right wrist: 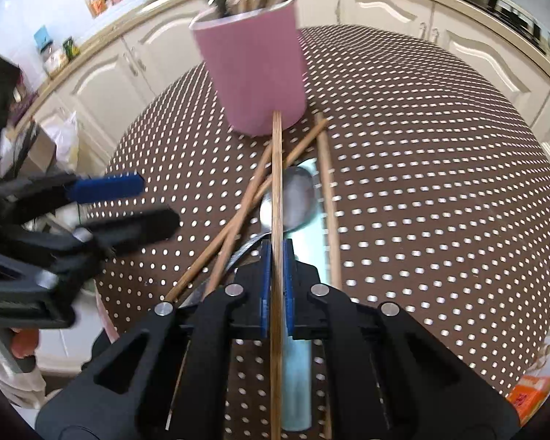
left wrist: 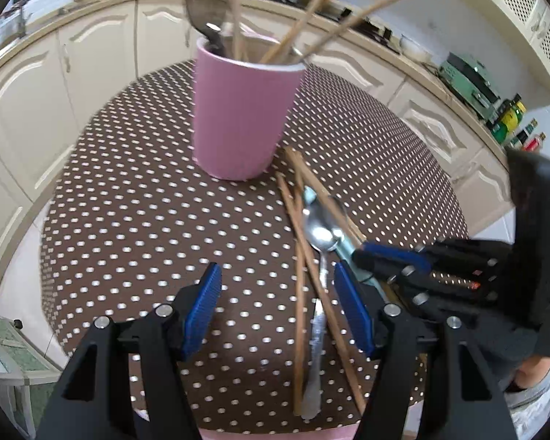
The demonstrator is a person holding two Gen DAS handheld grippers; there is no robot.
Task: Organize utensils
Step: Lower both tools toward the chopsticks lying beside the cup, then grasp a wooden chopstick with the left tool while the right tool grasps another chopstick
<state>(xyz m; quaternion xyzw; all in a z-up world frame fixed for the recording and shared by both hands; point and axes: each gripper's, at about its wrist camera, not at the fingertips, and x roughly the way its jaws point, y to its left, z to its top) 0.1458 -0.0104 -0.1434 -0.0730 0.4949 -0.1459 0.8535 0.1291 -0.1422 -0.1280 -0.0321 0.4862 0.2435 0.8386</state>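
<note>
My right gripper [right wrist: 277, 286] is squeezed tight on one chopstick [right wrist: 277, 183]. The stick runs straight out between the blue pads [right wrist: 264, 278], and its far tip points at the bottom of the pink cup [right wrist: 256, 73]. I cannot tell if the tip touches the cup.

My left gripper [left wrist: 277, 304] is wide apart and holds nothing. It hangs over the table [left wrist: 128, 220], which has a brown cloth with white dots. Its right pad is just beside the pile of things.

The pile lies near the foot of the cup, on the right side from my left camera. In it I see a metal spoon [left wrist: 321, 234] with its bowl facing up. More chopsticks [left wrist: 300, 249] lie crossed over and beside the spoon. Under them is a long light blue thing [right wrist: 297, 377], but I cannot tell what it is.

The cup stands upright on the table. It already has several chopsticks in it, and they lean out in different ways. A dark tool [left wrist: 205, 25] sticks out of it too.

Cream cupboards [left wrist: 91, 66] go around behind the table.
</note>
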